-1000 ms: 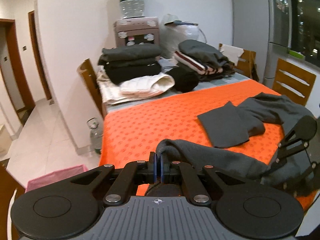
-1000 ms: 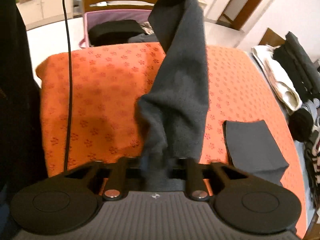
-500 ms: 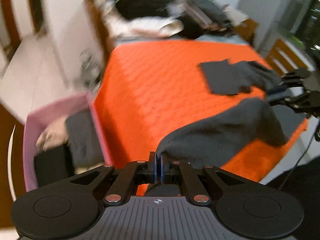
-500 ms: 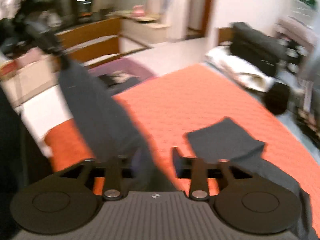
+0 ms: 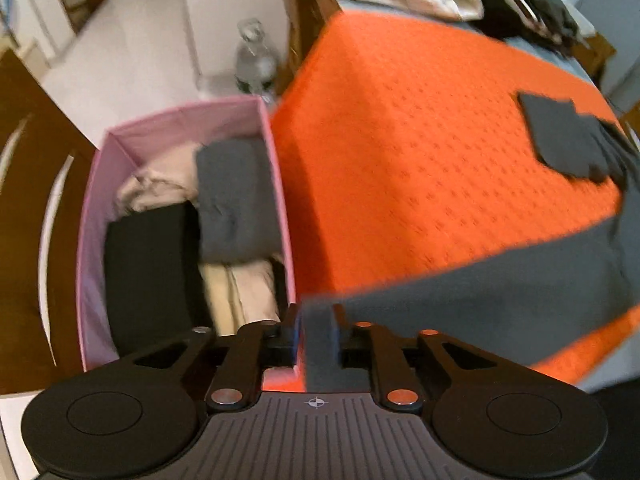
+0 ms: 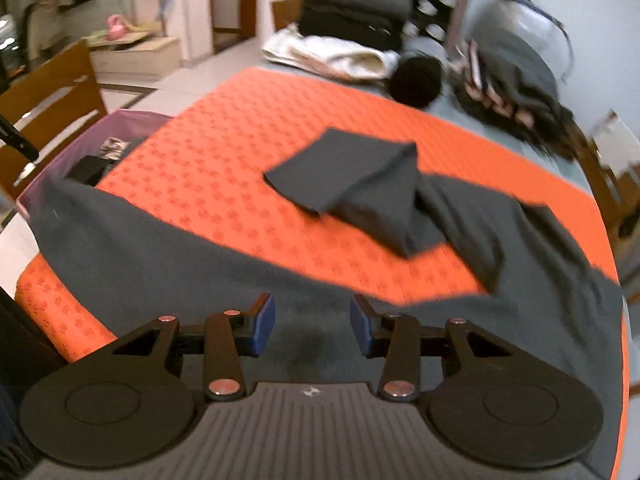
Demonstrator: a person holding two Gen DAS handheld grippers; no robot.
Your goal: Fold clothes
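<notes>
Grey knit along the near edge of the orange tablecloth (image 5: 420,140): a dark garment (image 6: 160,248), spread in a long band from the corner by the pink bin (image 5: 92,208) across to the far side. Already doubled over in one part, with a folded flap (image 6: 344,168) lying further up the table and joined to the rest. Some blur in both views, so no telling exactly how the hem lies.

Left gripper (image 5: 317,332): pointed steeply down at the table corner, jaws a little apart and just been opening. A tongue of the grey cloth between them, filling most of the gap, though seemingly let go rather than pinched. Right gripper (image 6: 312,320): jaws well apart, likewise just been opening, blue pads bare. Only flat cloth beneath them, nothing clamped.

Looks like the laying-out step, near its end: garment set down and released at both ends, not yet folded into a neat packet like the stack (image 6: 352,12) at the far end of the table. Early to middle of the fold, by that reading.

Next, most likely: pick fresh corners for the following fold. Calls for a clean lift off the left jaws first, so as not to drag the cloth off the corner toward the bin. Then a low approach on the near edge, a pinch through one layer only, and both ends carried over together to keep the crease straight. Worth watching the part hanging near the table edge.
</notes>
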